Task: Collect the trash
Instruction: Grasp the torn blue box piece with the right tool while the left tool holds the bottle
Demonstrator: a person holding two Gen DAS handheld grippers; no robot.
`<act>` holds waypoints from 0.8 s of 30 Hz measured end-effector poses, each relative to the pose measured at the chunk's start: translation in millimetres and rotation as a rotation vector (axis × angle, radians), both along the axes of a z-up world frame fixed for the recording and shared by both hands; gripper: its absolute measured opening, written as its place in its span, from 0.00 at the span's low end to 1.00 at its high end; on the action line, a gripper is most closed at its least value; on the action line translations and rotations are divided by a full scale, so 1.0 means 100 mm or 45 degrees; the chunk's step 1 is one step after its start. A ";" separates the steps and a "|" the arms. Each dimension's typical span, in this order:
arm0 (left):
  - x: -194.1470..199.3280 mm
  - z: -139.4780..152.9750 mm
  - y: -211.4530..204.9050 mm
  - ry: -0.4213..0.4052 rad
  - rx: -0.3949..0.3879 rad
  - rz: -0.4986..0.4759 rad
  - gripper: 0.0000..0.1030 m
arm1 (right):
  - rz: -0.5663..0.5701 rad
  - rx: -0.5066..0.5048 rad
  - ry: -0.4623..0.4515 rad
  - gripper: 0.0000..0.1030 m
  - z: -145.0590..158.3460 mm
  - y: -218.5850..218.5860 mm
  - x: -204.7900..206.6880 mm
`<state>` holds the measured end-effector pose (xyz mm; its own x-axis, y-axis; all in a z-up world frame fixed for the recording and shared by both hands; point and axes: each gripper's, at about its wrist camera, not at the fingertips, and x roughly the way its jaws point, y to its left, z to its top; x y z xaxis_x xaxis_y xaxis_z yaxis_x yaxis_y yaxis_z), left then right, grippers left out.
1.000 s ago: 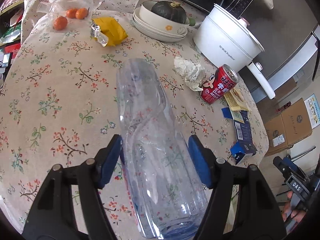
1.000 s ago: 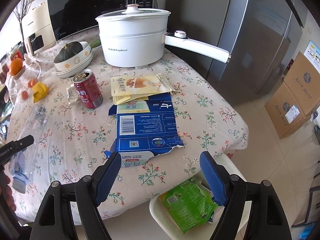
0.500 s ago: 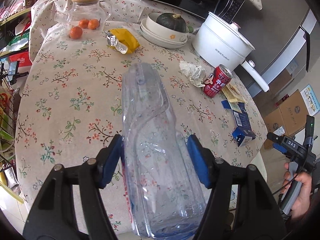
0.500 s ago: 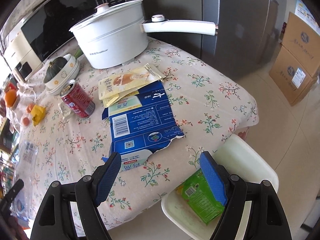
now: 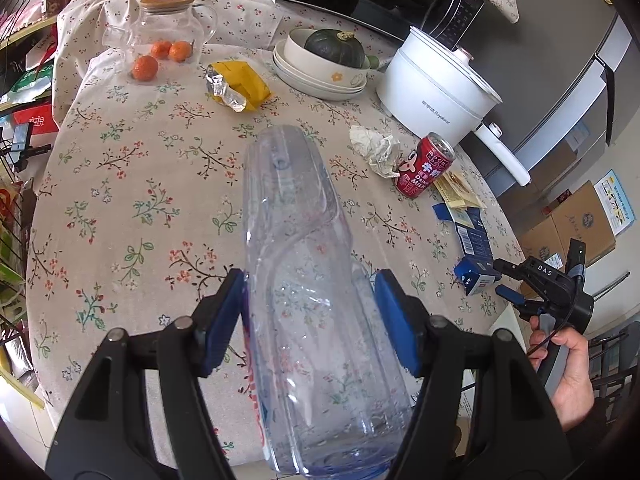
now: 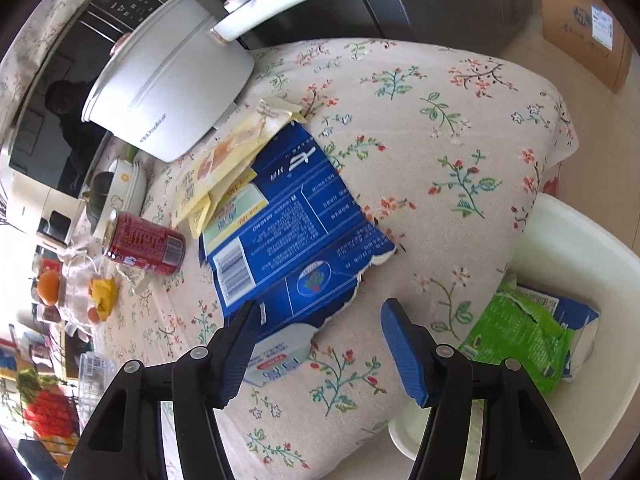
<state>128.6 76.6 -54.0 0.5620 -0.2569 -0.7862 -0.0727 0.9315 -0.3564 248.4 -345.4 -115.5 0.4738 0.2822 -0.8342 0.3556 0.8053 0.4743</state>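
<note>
My left gripper is shut on a crushed clear plastic bottle, held above the flowered tablecloth. My right gripper hangs low over the table's near edge, its jaws closing. The white end of a torn blue carton lies just inside its left finger, and the pads do not press on it. In the left wrist view a hand holds that right gripper beside the blue carton. A red can, crumpled paper and a yellow wrapper lie on the table.
A white bin below the table edge holds a green wrapper. Yellow packets lie under the carton's far end. A white pot, stacked bowls with a squash and a glass jar stand at the back.
The right gripper has rolled and sunk toward the blue carton, and its jaws have narrowed. The left gripper has drawn back a little from the table with the bottle still in it.
</note>
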 end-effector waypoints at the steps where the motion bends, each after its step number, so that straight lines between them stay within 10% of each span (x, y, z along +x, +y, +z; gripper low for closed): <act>1: 0.00 -0.01 0.00 0.002 0.001 -0.002 0.66 | 0.002 0.001 -0.017 0.61 0.00 0.01 0.02; 3: 0.00 -0.01 -0.01 0.005 0.000 -0.004 0.66 | -0.007 0.002 -0.042 0.58 -0.01 0.01 0.04; 6: 0.01 -0.02 -0.01 0.012 -0.002 -0.008 0.66 | -0.007 0.069 -0.026 0.23 -0.08 0.01 0.07; 24: -0.23 0.22 -0.05 -0.085 -0.044 -0.058 0.66 | 0.142 0.040 -0.267 0.05 0.99 0.09 -0.54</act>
